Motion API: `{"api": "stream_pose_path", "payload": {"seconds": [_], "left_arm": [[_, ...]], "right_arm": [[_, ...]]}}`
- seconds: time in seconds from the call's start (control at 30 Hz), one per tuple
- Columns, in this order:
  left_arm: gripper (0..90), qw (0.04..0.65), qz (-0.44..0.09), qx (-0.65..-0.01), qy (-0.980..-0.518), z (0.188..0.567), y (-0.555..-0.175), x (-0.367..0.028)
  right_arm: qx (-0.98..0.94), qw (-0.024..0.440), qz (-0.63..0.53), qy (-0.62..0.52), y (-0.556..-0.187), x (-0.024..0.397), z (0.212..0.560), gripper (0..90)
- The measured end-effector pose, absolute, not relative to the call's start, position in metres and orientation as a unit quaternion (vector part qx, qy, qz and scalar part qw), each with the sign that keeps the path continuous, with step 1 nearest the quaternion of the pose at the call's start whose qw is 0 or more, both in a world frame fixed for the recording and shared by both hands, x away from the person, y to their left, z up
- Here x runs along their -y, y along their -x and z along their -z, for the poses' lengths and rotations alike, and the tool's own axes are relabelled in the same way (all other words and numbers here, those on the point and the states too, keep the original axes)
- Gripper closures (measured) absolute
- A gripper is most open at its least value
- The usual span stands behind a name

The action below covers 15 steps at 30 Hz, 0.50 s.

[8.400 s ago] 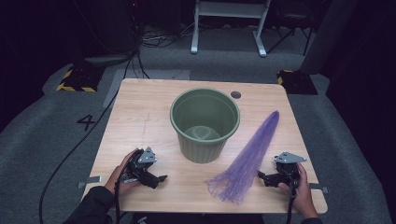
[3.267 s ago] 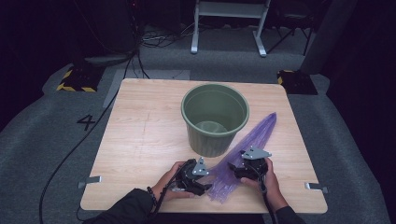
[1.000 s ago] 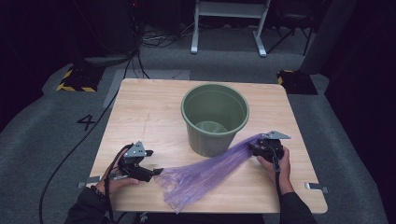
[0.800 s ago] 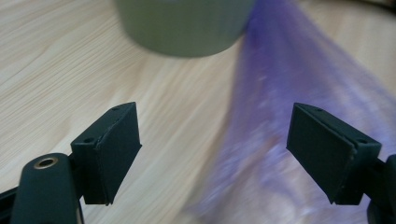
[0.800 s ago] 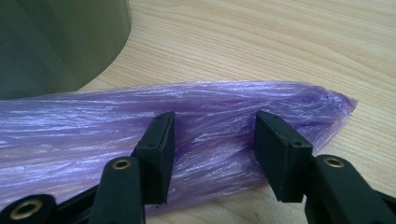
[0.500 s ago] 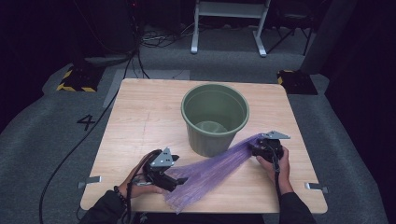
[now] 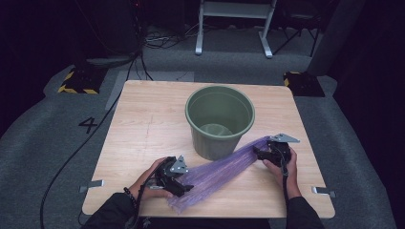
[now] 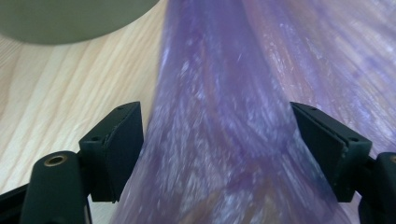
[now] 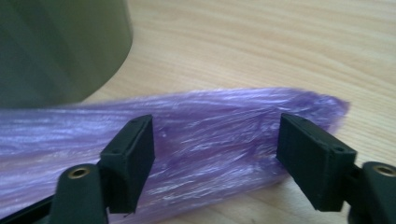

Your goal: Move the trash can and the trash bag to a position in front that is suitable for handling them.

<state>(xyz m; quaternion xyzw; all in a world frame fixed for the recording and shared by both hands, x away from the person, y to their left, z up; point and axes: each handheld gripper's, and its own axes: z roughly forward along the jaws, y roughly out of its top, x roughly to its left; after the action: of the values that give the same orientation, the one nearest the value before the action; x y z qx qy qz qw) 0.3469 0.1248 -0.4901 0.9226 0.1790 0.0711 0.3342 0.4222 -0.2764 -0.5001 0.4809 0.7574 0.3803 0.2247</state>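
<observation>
the left gripper (image 8: 215,154) has its jaws spread wide, one on each side of the purple plastic bag (image 8: 243,116). the film lies between them with no pad pressing on it, and they have just been closing a little. in the high view this left gripper (image 7: 184,183) sits at the near, wider end of the bag (image 7: 224,168), in front of the green bucket (image 7: 219,119) and a little to its left, with a hand (image 7: 150,183) wrapped round its body.

the right gripper (image 9: 215,163) also stands with its jaws wide, and they have just been opening. the bag's narrow gathered end (image 9: 224,130) lies between them on the wood, and the pads stand clear of it. seen from above, the right gripper (image 7: 262,151) is just to the right of the bucket's base, held by the other hand (image 7: 282,164).

the bag runs slantwise from in front of the bucket on the left up to the bucket's right side, passing close by the foot of the bucket and lying flat on the wooden table (image 7: 143,124).

the bucket stands upright in the middle of the table, towards its far edge.

the only writing to read is a dark "4" (image 7: 89,125) on the grey floor, left of the table. no brand or label can be made out on bucket, bag or grippers.
</observation>
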Motion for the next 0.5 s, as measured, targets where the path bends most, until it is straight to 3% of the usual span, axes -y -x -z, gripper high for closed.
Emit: {"api": "stream_pose_path", "payload": {"seconds": [0.37, 0.5], "left_arm": [[23.6, 0.322, -0.079, -0.195, -0.923, 0.491, -0.356, -0.145], [22.5, 0.331, -0.072, -0.207, -0.918, 0.494, -0.36, -0.15]], "right_arm": [[-0.77, 0.226, -0.336, -0.493, -0.425, 0.27, 0.502, 23.2], [-0.768, 0.219, -0.341, -0.495, -0.426, 0.272, 0.501, 29.6]]}}
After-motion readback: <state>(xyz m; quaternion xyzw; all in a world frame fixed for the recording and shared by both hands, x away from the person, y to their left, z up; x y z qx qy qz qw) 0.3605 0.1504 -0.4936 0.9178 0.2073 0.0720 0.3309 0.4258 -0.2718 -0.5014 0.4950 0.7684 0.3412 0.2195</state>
